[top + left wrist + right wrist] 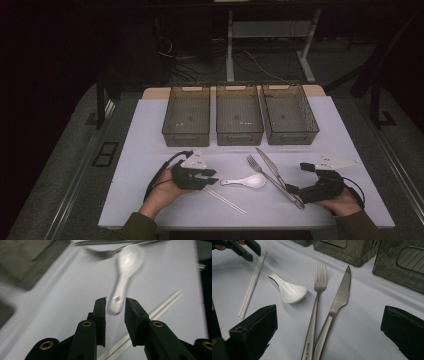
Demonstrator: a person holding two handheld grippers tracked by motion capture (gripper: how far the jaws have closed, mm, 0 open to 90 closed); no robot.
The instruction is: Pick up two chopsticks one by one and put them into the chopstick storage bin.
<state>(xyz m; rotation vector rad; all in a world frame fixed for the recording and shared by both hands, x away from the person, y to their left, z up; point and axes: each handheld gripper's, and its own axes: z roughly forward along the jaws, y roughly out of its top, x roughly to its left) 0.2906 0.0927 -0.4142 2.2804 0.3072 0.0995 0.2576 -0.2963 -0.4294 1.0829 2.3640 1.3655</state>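
Just short of the spoon (pixel 125 277), your left gripper (pixel 115 305) has its jaws slightly parted with nothing between them; the spoon's handle end lies right ahead of the tips. Your right gripper (pixel 329 322) is spread wide and empty, with the handles of the fork (pixel 317 305) and knife (pixel 337 302) lying between its jaws. Chopsticks (pixel 225 200) lie beside the spoon, bins (pixel 239 115) stand beyond. Motion blur smears the left gripper view.
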